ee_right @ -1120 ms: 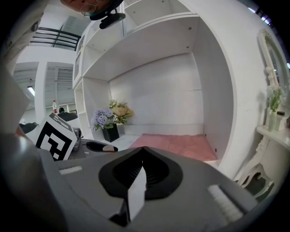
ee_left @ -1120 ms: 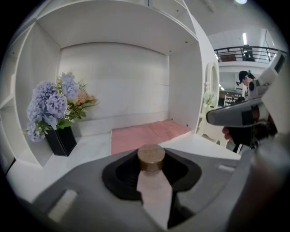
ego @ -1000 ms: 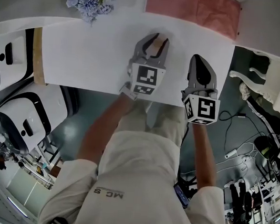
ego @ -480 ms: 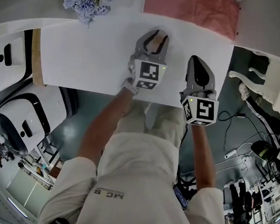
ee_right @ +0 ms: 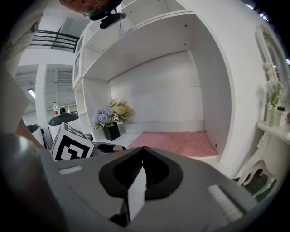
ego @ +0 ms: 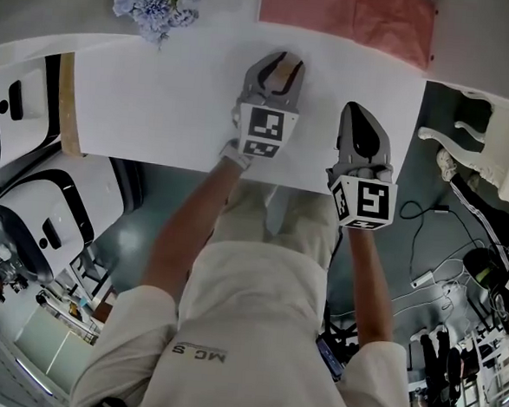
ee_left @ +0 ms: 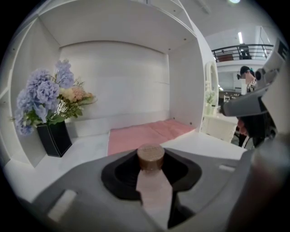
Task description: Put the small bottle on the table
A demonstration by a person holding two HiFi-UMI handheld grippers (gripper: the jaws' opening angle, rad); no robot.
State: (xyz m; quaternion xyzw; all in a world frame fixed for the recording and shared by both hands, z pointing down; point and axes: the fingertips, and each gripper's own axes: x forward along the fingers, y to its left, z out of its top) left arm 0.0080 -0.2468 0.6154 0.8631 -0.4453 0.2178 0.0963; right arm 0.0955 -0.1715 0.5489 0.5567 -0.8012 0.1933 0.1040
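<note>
The small bottle (ego: 286, 72), with a pale pink body and a brown cap (ee_left: 151, 157), sits between the jaws of my left gripper (ego: 280, 68), which is shut on it over the white table (ego: 157, 104). In the left gripper view the bottle (ee_left: 154, 190) stands upright in the jaw hollow of the left gripper (ee_left: 152, 170). My right gripper (ego: 359, 119) hovers near the table's front right edge. Its jaws are shut with nothing in them, as the right gripper view shows of the right gripper (ee_right: 142, 156).
A pink mat (ego: 346, 18) lies at the back of the table, under a white shelf alcove. Purple flowers (ego: 155, 4) in a black vase (ee_left: 54, 138) stand at the back left. White chairs (ego: 27, 104) are left of the table; cables lie on the floor at the right.
My left gripper has moved a little farther over the table with the bottle still in it. The right gripper has hardly moved.
</note>
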